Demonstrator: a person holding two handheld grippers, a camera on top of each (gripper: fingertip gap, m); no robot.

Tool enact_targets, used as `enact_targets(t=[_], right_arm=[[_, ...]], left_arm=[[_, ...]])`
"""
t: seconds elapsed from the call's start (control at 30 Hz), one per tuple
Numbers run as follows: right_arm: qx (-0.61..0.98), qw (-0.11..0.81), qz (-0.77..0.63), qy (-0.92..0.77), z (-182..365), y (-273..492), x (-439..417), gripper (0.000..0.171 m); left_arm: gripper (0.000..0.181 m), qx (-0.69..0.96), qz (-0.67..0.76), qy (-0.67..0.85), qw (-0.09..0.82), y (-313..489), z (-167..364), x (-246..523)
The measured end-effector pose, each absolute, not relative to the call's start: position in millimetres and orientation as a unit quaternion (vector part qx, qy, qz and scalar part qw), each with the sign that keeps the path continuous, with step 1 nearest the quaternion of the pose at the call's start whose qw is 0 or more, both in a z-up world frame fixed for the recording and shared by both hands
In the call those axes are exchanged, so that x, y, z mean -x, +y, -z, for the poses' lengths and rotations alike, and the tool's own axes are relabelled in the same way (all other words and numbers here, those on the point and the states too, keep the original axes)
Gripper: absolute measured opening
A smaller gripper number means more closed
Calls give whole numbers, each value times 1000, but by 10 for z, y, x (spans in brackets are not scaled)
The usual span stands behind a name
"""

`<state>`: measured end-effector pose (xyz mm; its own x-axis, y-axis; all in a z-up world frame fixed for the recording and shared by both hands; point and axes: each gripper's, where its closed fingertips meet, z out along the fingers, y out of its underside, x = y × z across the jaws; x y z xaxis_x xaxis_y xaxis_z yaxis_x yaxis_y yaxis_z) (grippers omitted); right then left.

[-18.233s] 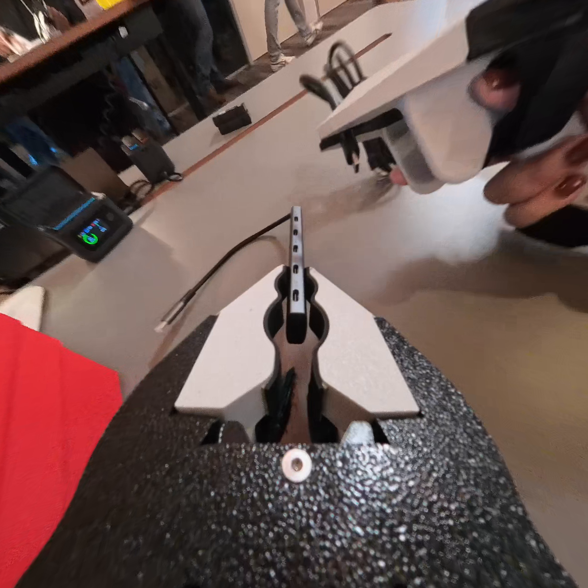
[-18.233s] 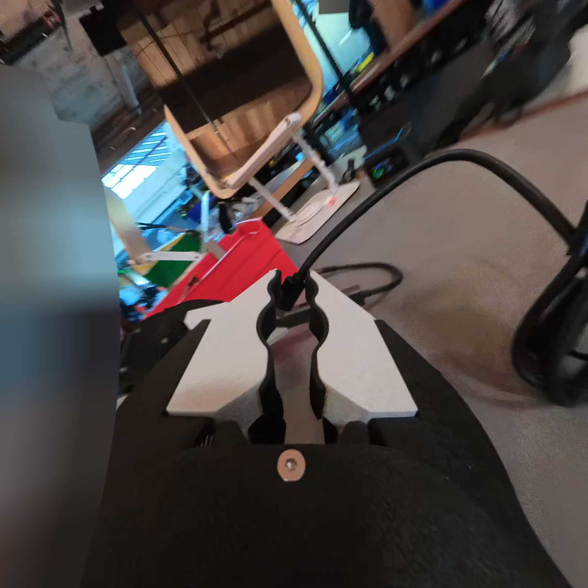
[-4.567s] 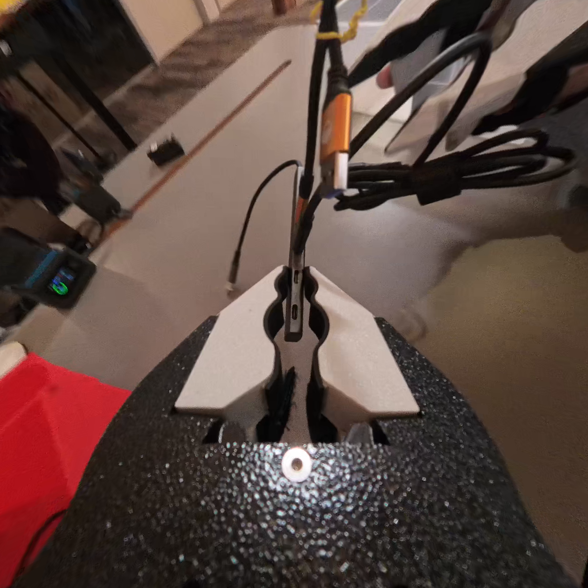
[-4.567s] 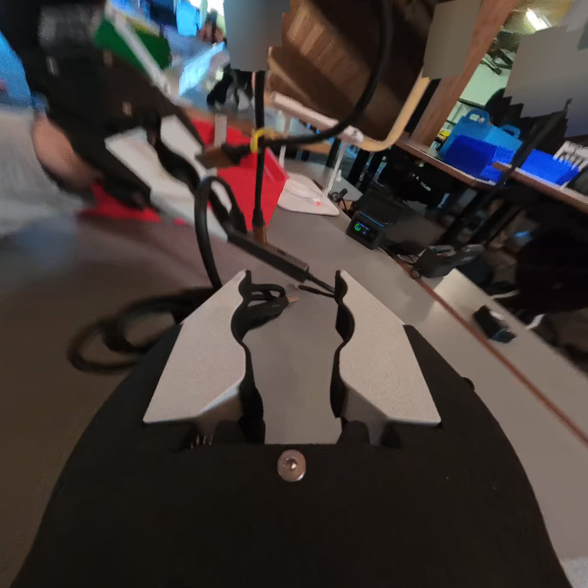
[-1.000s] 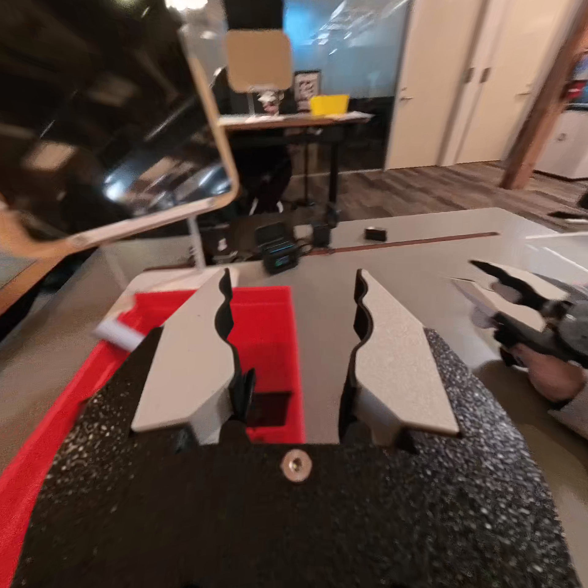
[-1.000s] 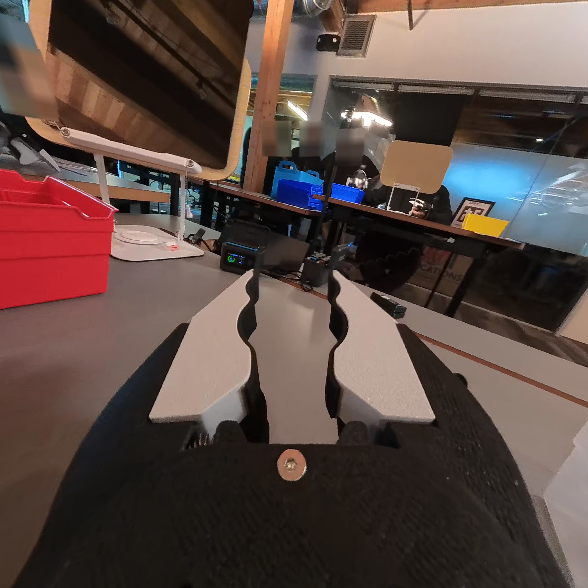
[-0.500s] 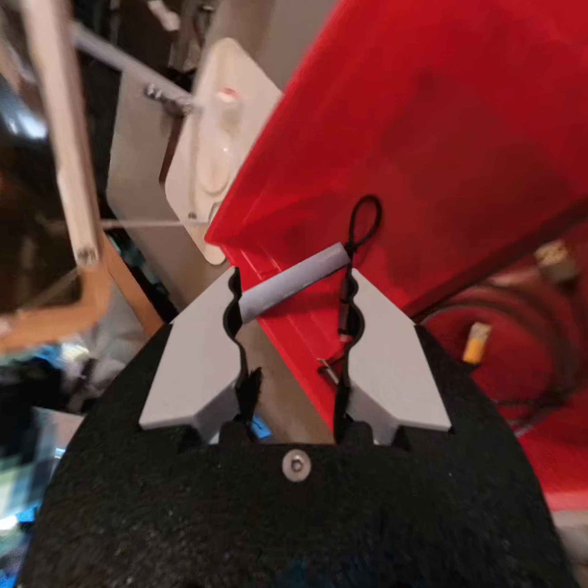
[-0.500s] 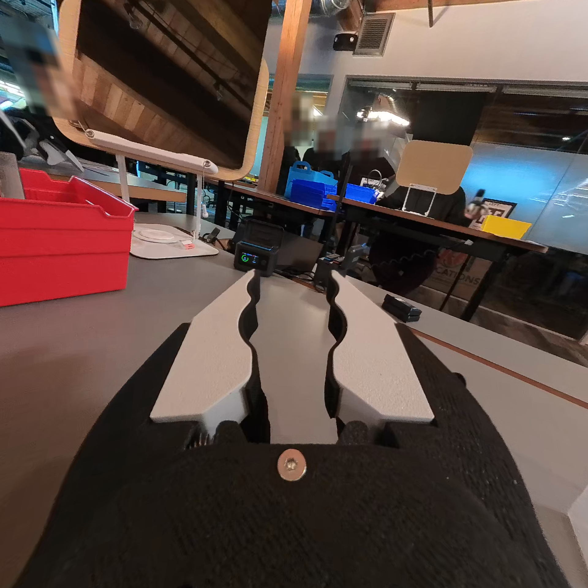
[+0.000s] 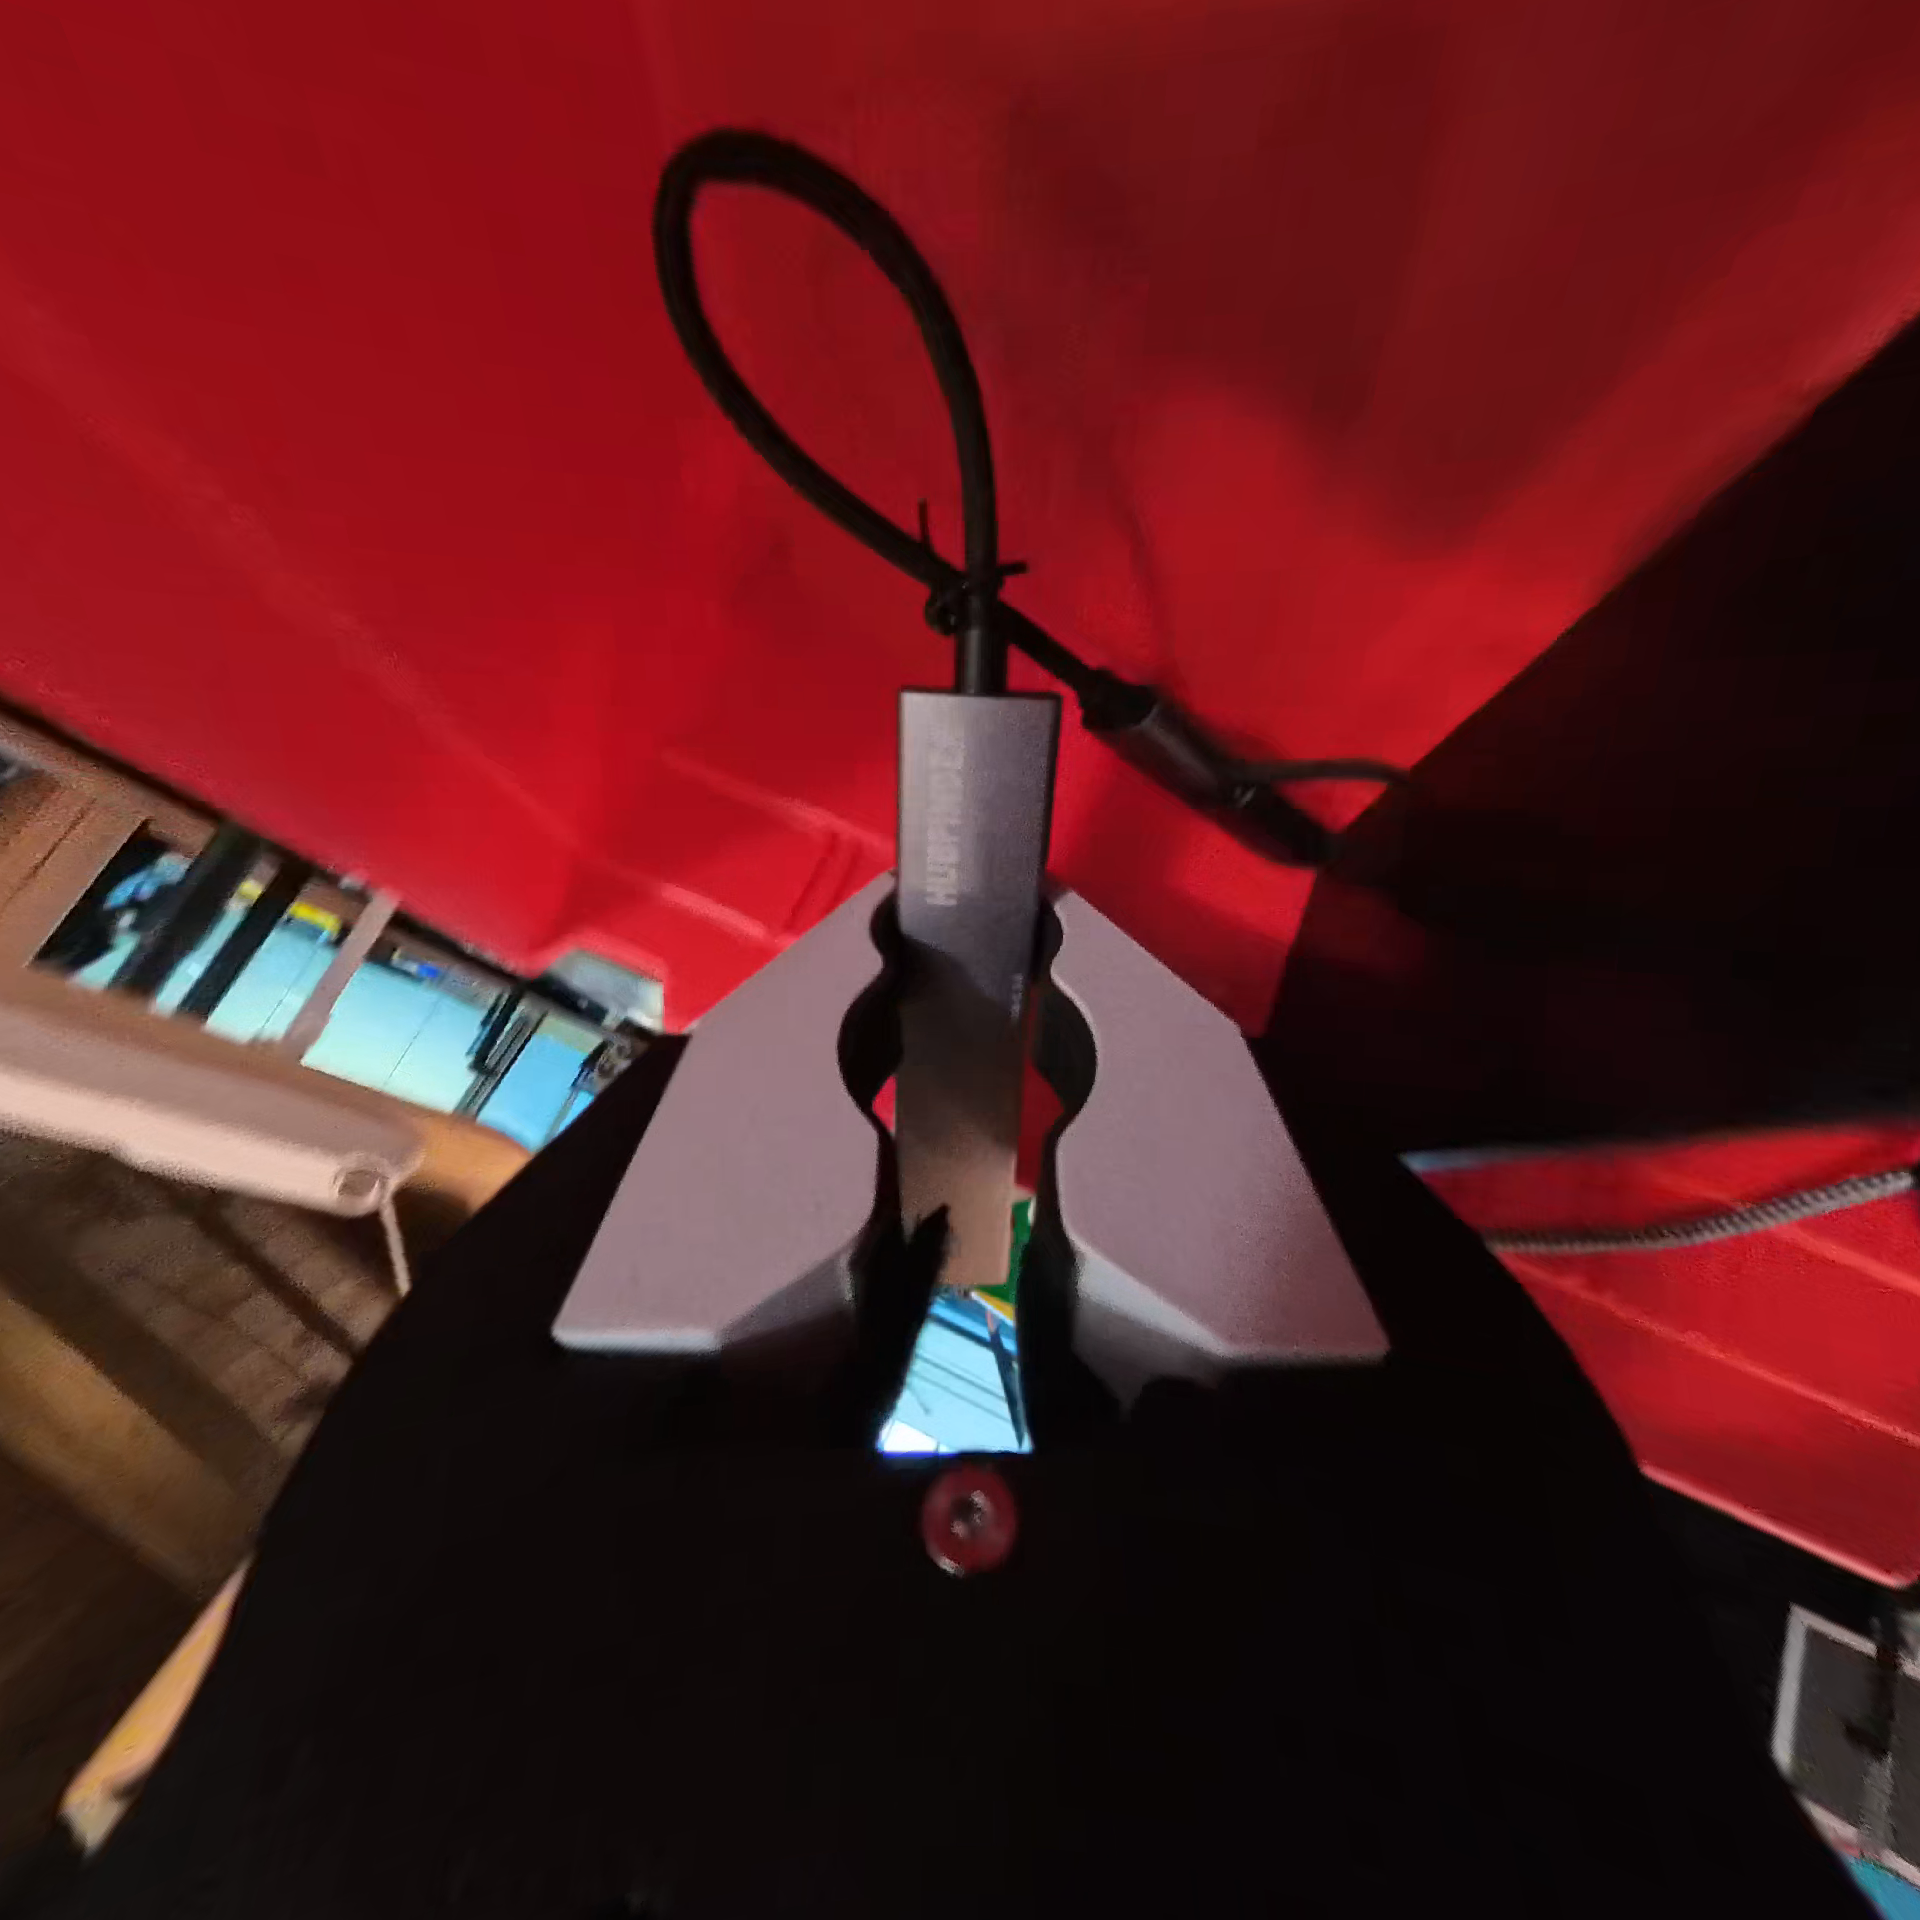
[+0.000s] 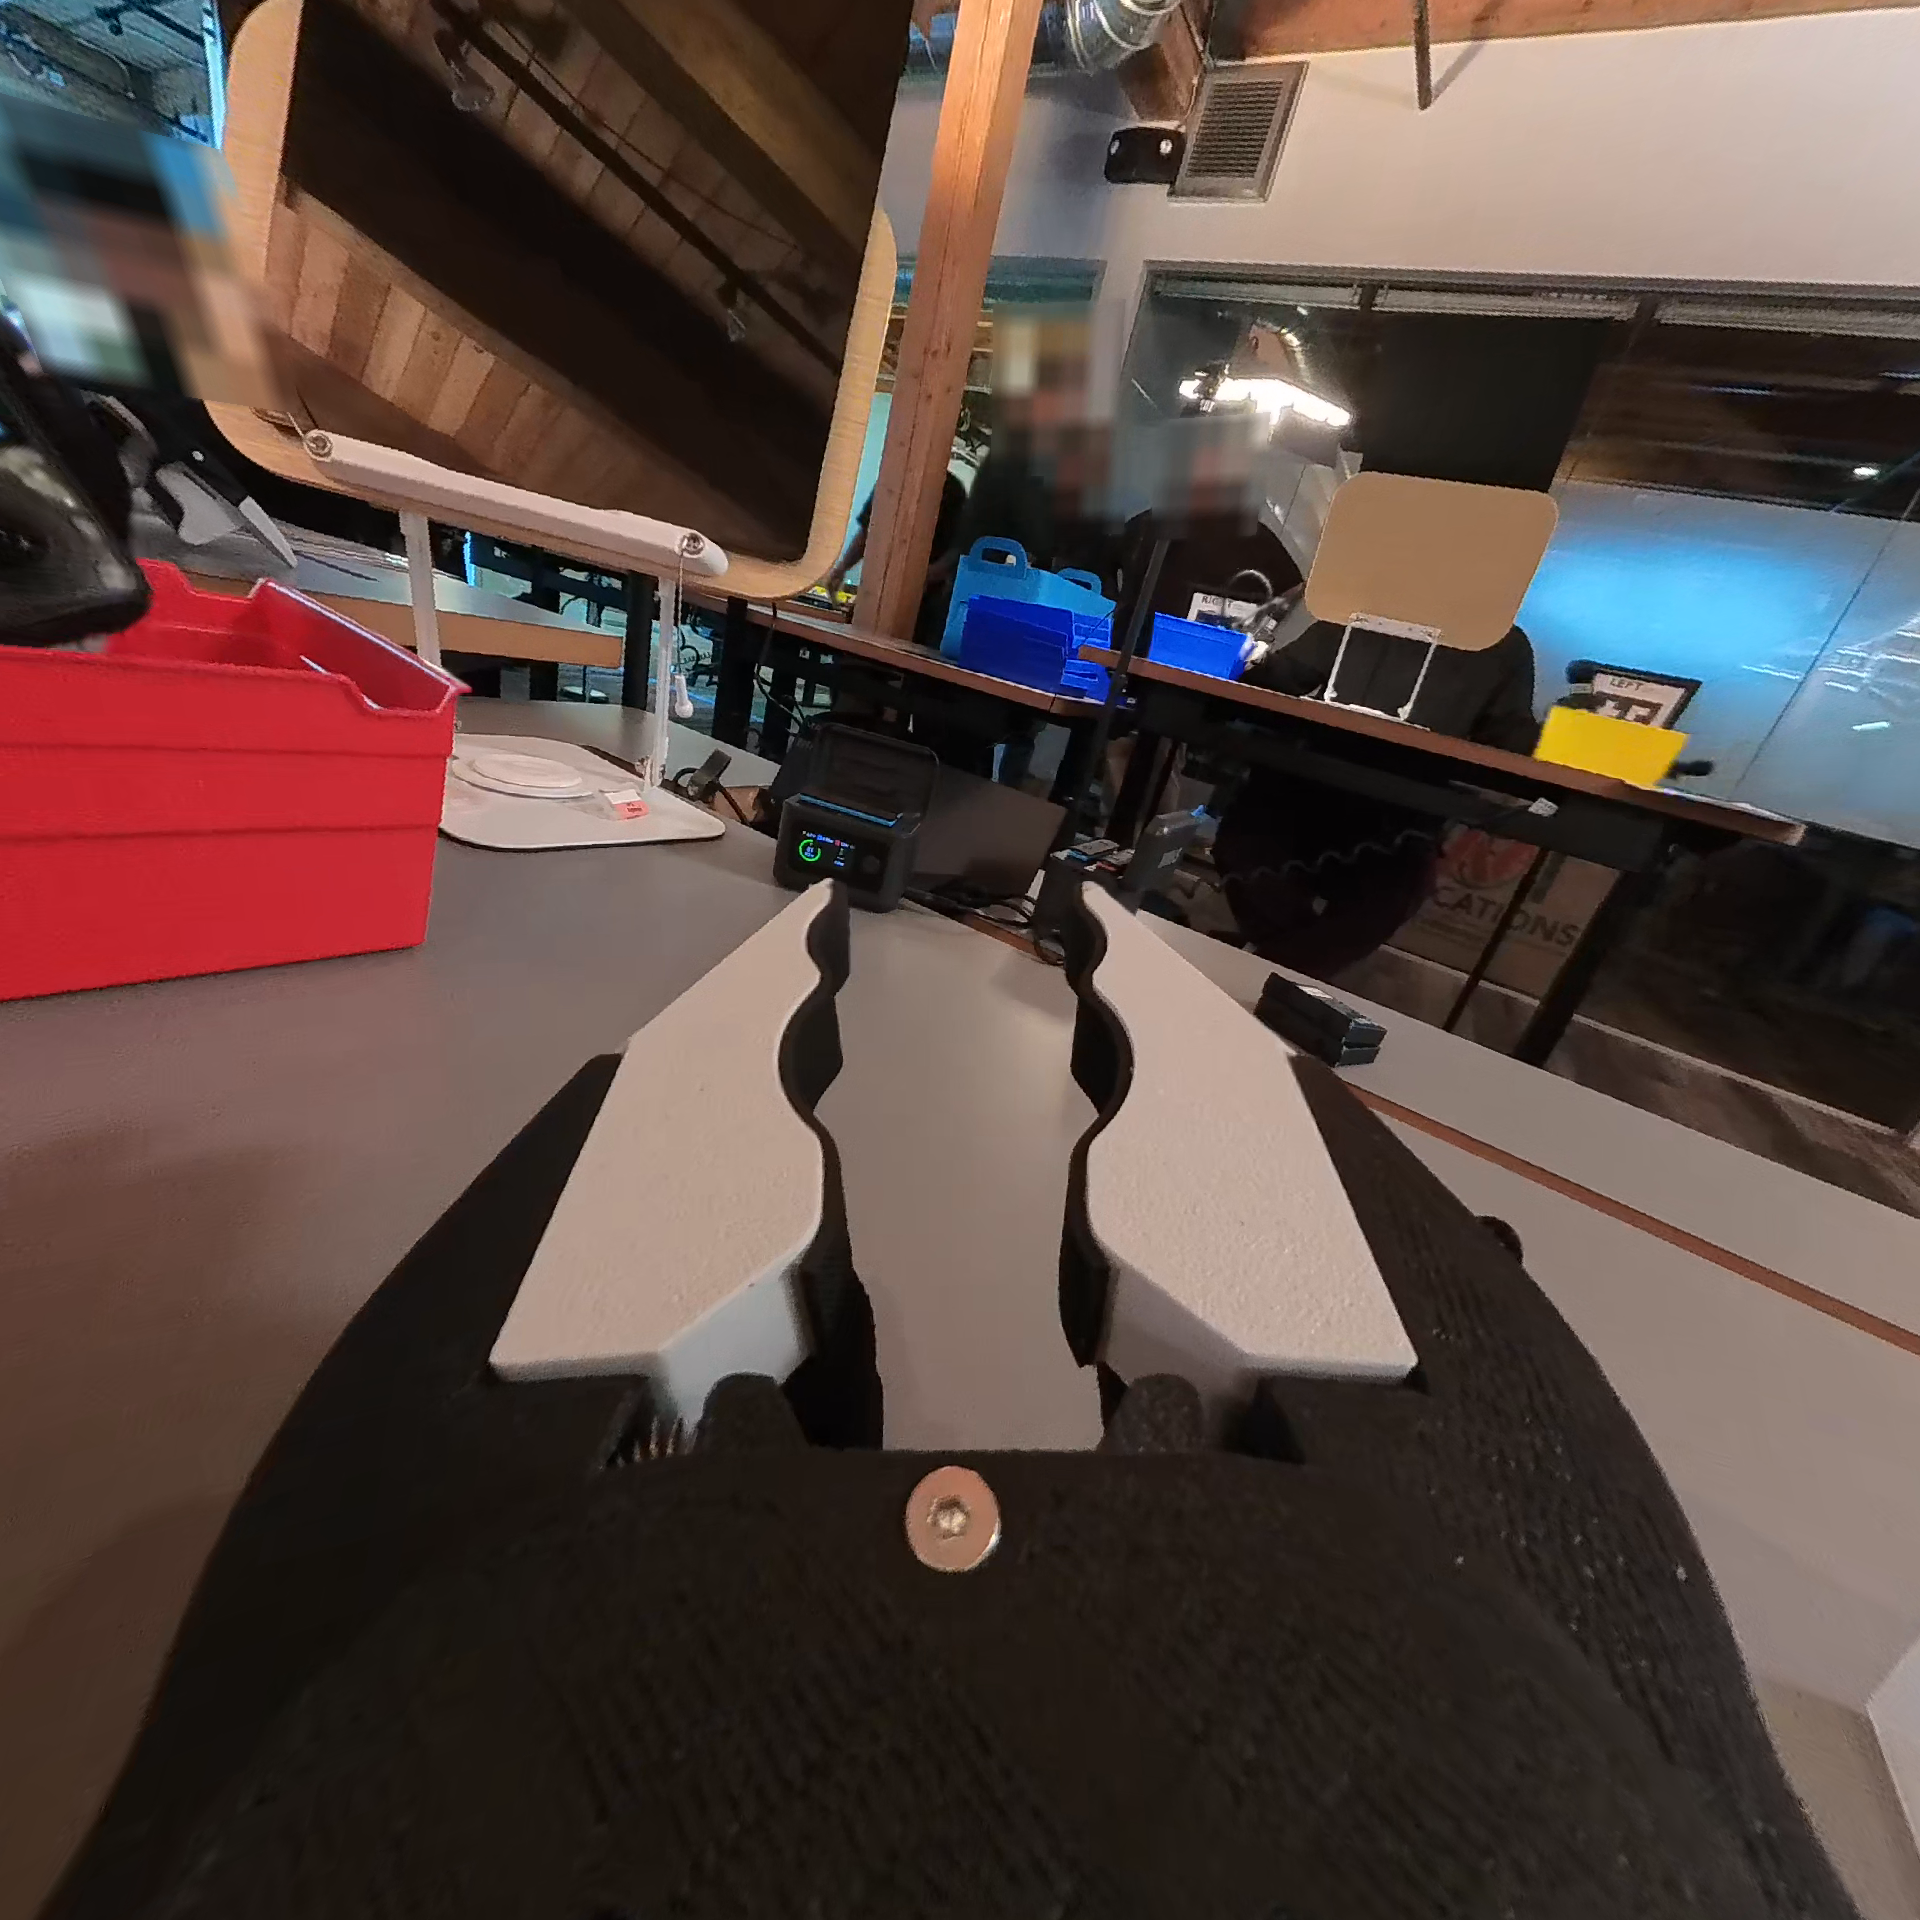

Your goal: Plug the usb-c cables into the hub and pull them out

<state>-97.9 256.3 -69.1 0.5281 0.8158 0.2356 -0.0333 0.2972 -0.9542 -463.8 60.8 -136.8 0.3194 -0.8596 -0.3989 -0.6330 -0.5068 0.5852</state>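
Observation:
My left gripper (image 9: 971,920) is shut on a slim grey hub (image 9: 977,831), which stands lengthwise between the jaws and sticks out past the tips. The hub's own black cable (image 9: 810,343) makes a tied loop beyond it, with its plug end trailing right. All this is close over the red bin (image 9: 416,416). A braided grey cable (image 9: 1714,1226) lies in the bin at right. My right gripper (image 10: 956,904) is open and empty, low over the grey table (image 10: 260,1143). The left gripper's body shows over the bin at the right wrist view's left edge (image 10: 62,540).
The red bin (image 10: 208,810) stands at the table's left. Behind it is a wood-framed mirror (image 10: 561,270) on a white stand. A small black device with a lit screen (image 10: 842,842) and a black box (image 10: 1320,1023) lie farther back. People sit at desks beyond. The left gripper's tips are roughly 40 cm from the right gripper's.
My left gripper has tipped down into the red bin and closed on the hub, which now stands lengthwise in the jaws. My right gripper stays open and has shifted only slightly.

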Motion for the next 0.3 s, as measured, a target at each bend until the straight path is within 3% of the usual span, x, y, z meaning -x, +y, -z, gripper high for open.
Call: enact_targets(t=[0.17,0.3], right_arm=[[510,718,-297,-371,653,2586,945,38],[508,735,-299,-335,554,2660,820,36]], left_arm=[[18,-810,449,-374,46,687,518,4465],[17,-829,445,-283,-187,1007,-294,3854]])
